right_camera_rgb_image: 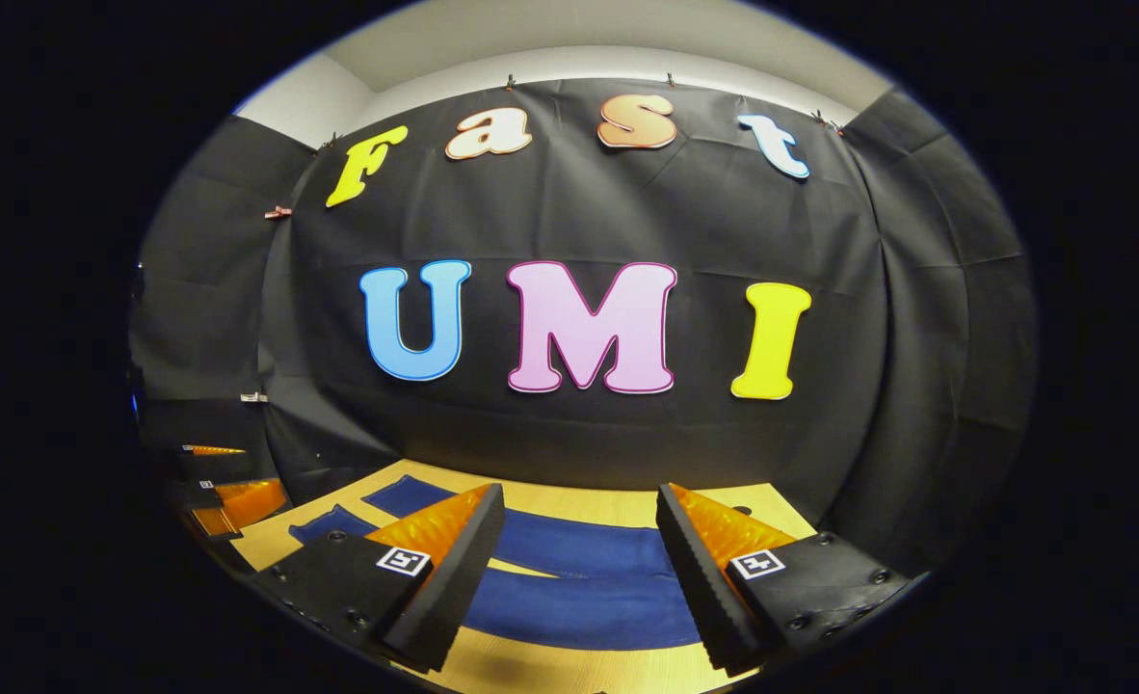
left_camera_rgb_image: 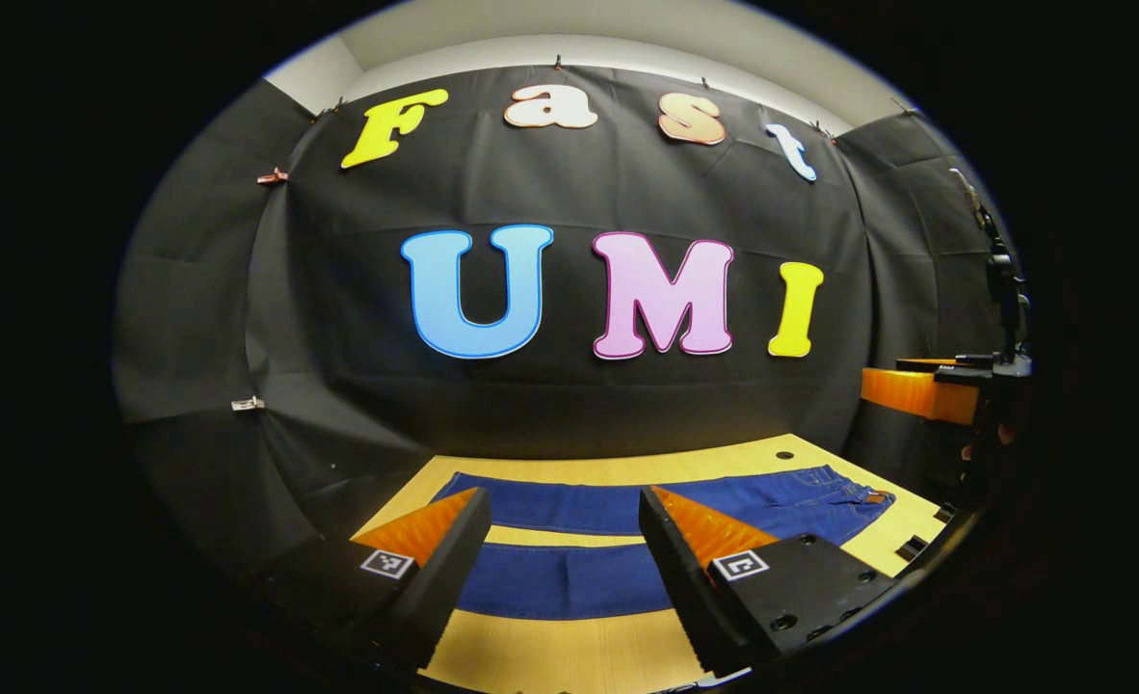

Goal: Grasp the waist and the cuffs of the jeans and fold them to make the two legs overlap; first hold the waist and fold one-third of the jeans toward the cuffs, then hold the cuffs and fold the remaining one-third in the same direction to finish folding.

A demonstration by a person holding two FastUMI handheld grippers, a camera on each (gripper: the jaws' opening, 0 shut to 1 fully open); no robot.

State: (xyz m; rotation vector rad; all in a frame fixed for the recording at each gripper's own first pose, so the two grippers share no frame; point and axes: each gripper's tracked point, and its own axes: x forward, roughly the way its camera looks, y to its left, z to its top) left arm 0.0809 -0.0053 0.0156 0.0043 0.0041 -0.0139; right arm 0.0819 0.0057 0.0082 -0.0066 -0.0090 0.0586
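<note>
Blue jeans (left_camera_rgb_image: 569, 540) lie flat on the wooden table (left_camera_rgb_image: 569, 655), legs spread apart with a strip of table between them. Their waist (left_camera_rgb_image: 844, 492) with its button is at the right in the left gripper view, and the cuffs point left. My left gripper (left_camera_rgb_image: 565, 540) hovers open above the legs, holding nothing. The right gripper view shows the jeans (right_camera_rgb_image: 579, 588) below my right gripper (right_camera_rgb_image: 579, 540), which is also open and empty. My right gripper's orange finger (left_camera_rgb_image: 916, 393) appears at the right edge of the left gripper view; the left gripper's fingers (right_camera_rgb_image: 237, 503) appear at the left of the right gripper view.
The black cloth wall (left_camera_rgb_image: 569, 405) rises just behind the table's far edge. A small dark hole (left_camera_rgb_image: 784, 453) marks the tabletop near the back. A black stand (left_camera_rgb_image: 998, 280) rises at the right side beside the table.
</note>
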